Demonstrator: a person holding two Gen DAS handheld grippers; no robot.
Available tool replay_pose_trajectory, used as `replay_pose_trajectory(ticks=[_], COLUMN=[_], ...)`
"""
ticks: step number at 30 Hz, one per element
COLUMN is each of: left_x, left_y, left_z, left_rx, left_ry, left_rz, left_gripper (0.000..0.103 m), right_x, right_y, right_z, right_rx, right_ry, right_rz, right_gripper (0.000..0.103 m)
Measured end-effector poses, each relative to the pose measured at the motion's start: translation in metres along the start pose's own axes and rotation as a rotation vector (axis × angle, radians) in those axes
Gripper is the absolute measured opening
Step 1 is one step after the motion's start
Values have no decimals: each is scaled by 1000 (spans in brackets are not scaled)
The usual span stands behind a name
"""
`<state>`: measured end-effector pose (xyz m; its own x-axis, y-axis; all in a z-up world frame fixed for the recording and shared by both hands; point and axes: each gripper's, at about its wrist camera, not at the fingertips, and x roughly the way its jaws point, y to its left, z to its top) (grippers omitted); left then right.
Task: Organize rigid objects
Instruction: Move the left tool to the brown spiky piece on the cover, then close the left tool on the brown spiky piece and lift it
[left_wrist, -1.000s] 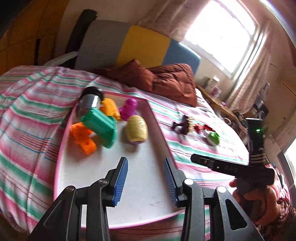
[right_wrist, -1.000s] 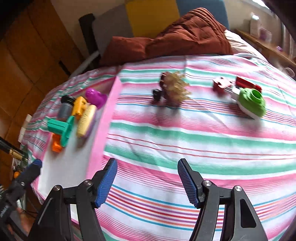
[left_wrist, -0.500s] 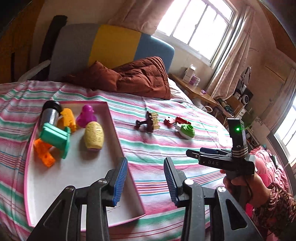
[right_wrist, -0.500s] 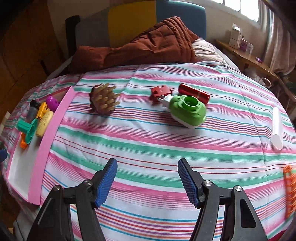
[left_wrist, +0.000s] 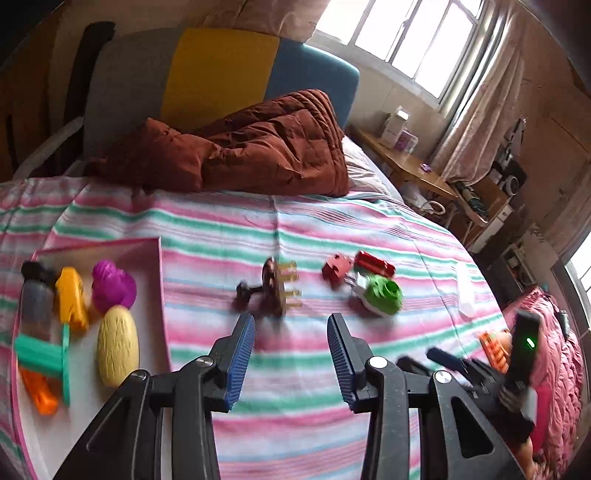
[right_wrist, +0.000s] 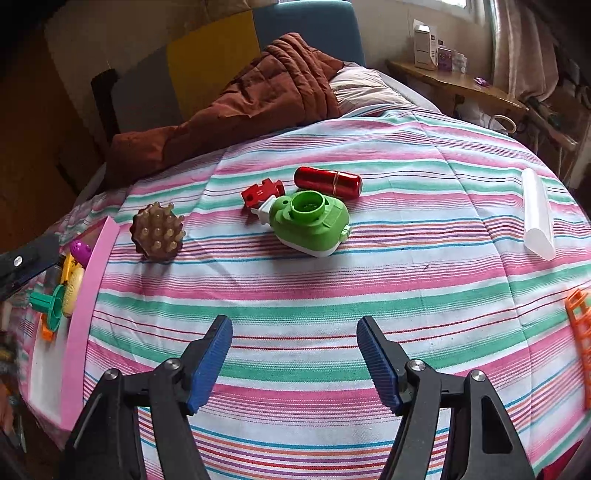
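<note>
While both the left gripper (left_wrist: 291, 354) and right gripper (right_wrist: 294, 363) are held spread and empty, its jaws just widened, the green toy (right_wrist: 309, 225) on the bedspread (right_wrist: 332, 295) is judged next for the pink tray (right_wrist: 79, 332).

A wide bed under a pink, green and white striped cotton sheet (right_wrist: 332, 295) fills the room, with a rumpled rust-brown quilted duvet (left_wrist: 258, 147) heaped at its head against a padded headboard of grey, yellow and blue panels (left_wrist: 221, 74). Daylight pours through a large white-framed window (left_wrist: 406, 33) hung with pale pink curtains (left_wrist: 476, 110). Below it, beside the bed, a low wooden side table (right_wrist: 454, 83) carries small boxes.
</note>
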<state>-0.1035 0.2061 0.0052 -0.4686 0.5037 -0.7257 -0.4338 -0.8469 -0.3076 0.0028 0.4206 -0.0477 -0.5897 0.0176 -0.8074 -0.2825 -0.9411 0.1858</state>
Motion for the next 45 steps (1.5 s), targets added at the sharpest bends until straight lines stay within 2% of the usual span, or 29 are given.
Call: replay_pose_trajectory(ticks=[3,6,10,13,14,18,23,29,33,35,37,41,45], left_x=[30,61,93,96,95,95,101,101,108,104,92,83,94], left_y=[-2,2,15,15,11,-18,-54,-80,-82,-77,-72,-68,-73], left_z=[18,29,38,42,43,48,46,14,-7,-14,-18,-15,-4], left_rx=[18,12,-67,-95,-82,28,122,213,234,217,197,202,219], left_ry=[27,90,147,128,117,104,126,164,218,204,151,89,95], left_rz=[60,93,101,80,81,72,32,-25,-29,-44,-66,18,78], left_gripper=[41,41,39,38,35,34,34,34,34,34,34,34,35], right_x=[-1,-1,-1,-3,-5,-5,-4,-10,-9,-10,-12,-14,-14], right_y=[-1,-6,-14,-21,-23,-34,-47,-70,-82,-85,-85,-84,-83], right_z=[2,4,6,8,9,12,13,19,18,17,17,19,18], right_rx=[20,50,87,115,125,174,231,290,348,361,364,350,347], right_ry=[11,23,35,32,28,24,34,3,13,14,7,-9,-5], right_rz=[4,23,36,35,35,28,32,-21,-8,-4,-9,-30,-24], right_gripper=[74,74,74,74,74,74,74,74,74,74,74,74,74])
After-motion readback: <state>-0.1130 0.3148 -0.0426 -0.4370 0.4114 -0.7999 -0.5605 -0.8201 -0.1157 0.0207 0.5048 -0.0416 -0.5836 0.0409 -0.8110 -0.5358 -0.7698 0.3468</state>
